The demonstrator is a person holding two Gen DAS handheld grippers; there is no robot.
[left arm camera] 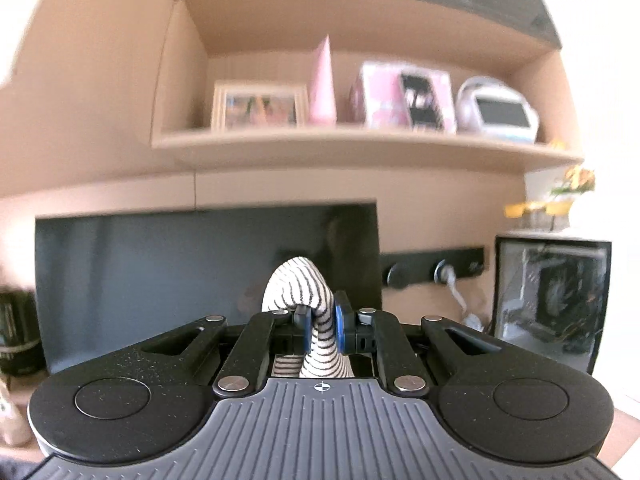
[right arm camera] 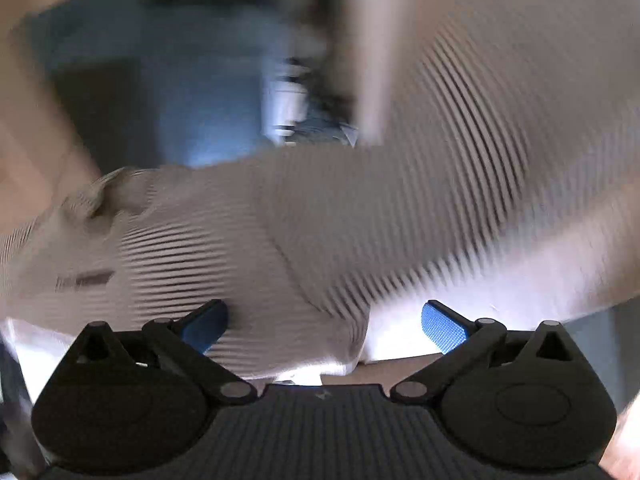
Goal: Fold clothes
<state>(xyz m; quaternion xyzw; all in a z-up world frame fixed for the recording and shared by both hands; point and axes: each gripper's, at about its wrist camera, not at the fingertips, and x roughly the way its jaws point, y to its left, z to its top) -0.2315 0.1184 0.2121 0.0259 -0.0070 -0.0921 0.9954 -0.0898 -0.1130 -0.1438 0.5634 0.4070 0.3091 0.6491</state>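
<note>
Shirt point(left arm camera: 298, 292): white knit with thin dark stripes, soft and ribbed-looking. In the left wrist view a bunched fold of it humps up above the fingertips in a rounded loop, then runs down between the pads toward the gripper body.

Left gripper point(left arm camera: 322, 326): jaws nearly together, blue pads point(left arm camera: 340, 326) pinching the shirt fold from both sides. Black linkage arms, matte and speckled, with steel pivot pins; ribbed grey housing below.

Behind it: a dark glossy screen point(left arm camera: 160, 280), flat and reflective. Above, a beige shelf point(left arm camera: 360, 148) with smooth laminate, holding a pale photo frame point(left arm camera: 259, 105), a pink cone point(left arm camera: 323, 84), a pink box point(left arm camera: 402, 100) and a rounded silver device point(left arm camera: 498, 110). To the right, a black glass-fronted case point(left arm camera: 554, 304) and yellow flowers point(left arm camera: 576, 184), blurred.

Right wrist view is heavily motion-smeared. The shirt point(right arm camera: 280, 240) fills most of it, spread wide, with stripes running in different directions across its panels and a crumpled bit at the left. It lies over a white surface point(right arm camera: 500, 280), which is bright below the hem.

Right gripper point(right arm camera: 324, 326): jaws spread wide, textured blue pads point(right arm camera: 444, 330) well apart. The shirt hem sits between them; the left pad is right at the cloth, but I can't tell if it touches. The right pad is clear of it. Nothing is clamped.
</note>
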